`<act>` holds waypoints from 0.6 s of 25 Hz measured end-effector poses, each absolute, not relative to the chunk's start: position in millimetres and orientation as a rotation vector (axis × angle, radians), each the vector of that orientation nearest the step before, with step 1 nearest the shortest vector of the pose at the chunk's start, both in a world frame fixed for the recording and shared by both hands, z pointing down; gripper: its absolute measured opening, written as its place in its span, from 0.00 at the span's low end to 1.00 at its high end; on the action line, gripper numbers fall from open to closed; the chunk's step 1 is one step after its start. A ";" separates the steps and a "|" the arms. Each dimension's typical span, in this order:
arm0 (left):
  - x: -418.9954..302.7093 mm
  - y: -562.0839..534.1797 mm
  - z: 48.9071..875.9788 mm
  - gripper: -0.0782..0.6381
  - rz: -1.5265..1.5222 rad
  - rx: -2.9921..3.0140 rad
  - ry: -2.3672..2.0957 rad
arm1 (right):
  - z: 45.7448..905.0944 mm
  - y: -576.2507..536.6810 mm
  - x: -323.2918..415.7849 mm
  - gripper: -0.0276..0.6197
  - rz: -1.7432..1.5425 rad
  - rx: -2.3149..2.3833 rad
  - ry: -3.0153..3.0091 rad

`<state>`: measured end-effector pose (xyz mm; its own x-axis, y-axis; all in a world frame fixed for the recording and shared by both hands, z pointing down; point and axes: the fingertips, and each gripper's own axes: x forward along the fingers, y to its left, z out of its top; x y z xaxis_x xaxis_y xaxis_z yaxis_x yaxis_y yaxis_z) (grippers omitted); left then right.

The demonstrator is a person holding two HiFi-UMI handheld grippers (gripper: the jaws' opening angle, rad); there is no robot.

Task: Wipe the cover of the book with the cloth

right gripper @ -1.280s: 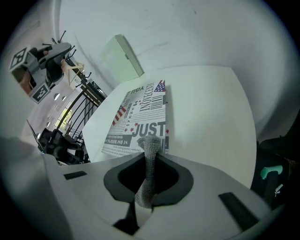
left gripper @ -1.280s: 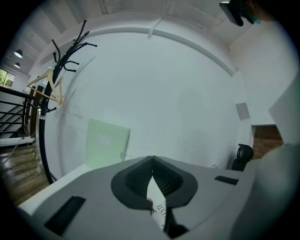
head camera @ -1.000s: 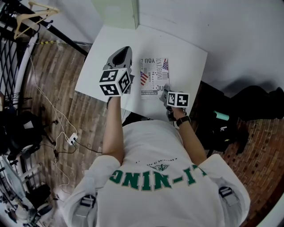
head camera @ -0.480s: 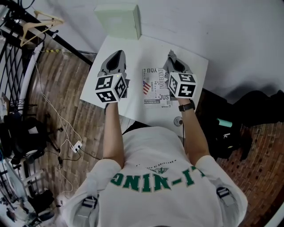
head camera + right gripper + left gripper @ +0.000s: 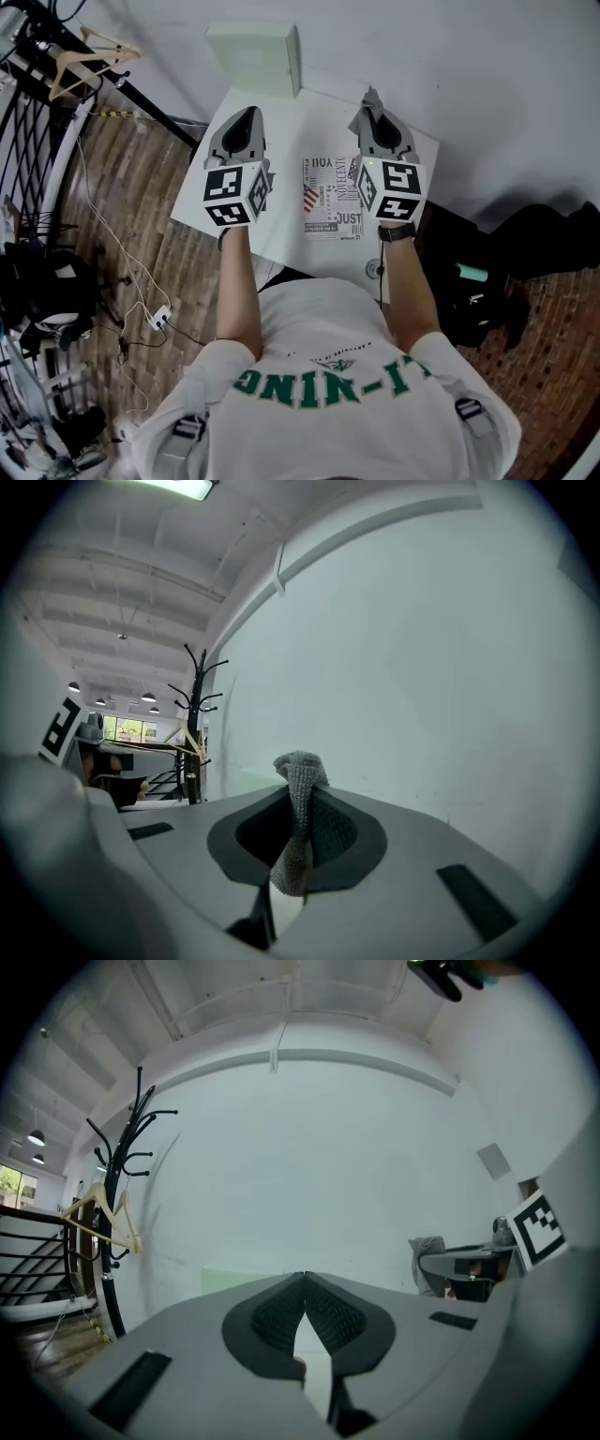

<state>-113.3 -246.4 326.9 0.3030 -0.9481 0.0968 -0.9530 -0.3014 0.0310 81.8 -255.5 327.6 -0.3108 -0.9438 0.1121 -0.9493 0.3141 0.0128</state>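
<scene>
Head view: cloth gripped, book unwiped.
The right hand-held gripper clamps the cloth; the book lies just left, lengthwise toward the near edge of the tabletop. The left hand-held gripper is closed, empty.

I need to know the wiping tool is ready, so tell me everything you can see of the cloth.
The cloth is grey, with a fine knitted weave, and looks soft. It is bunched into a narrow folded strip, clamped upright between the pads of the right claw. A rounded fold pokes out past the tips and the rest runs back between the jaws. Only the claw touches it. It is held in the air, pointing at the wall, above the table and off the book.
</scene>
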 end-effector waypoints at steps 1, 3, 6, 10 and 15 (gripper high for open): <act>-112.4 -246.5 324.2 0.13 0.102 2.477 -1.811 | 324.1 -254.8 81.1 0.10 0.067 1.786 -2.464; -110.8 -246.1 319.7 0.13 0.117 2.490 -1.820 | 319.5 -253.0 79.9 0.10 0.054 1.794 -2.464; -109.1 -246.0 318.0 0.13 0.124 2.498 -1.820 | 317.7 -251.6 80.1 0.10 0.058 1.810 -2.463; -109.1 -247.0 321.6 0.13 0.125 2.494 -1.813 | 320.4 -252.4 81.5 0.10 0.053 1.817 -2.451; -110.0 -248.2 325.7 0.13 0.118 2.487 -1.795 | 322.3 -252.4 88.5 0.10 0.059 1.835 -2.434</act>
<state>-110.0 -248.2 325.7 0.3140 -0.9436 0.1046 -0.9492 -0.3144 0.0136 88.5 -252.4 322.3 -0.2728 -0.9571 0.0976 -0.9607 0.2764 0.0252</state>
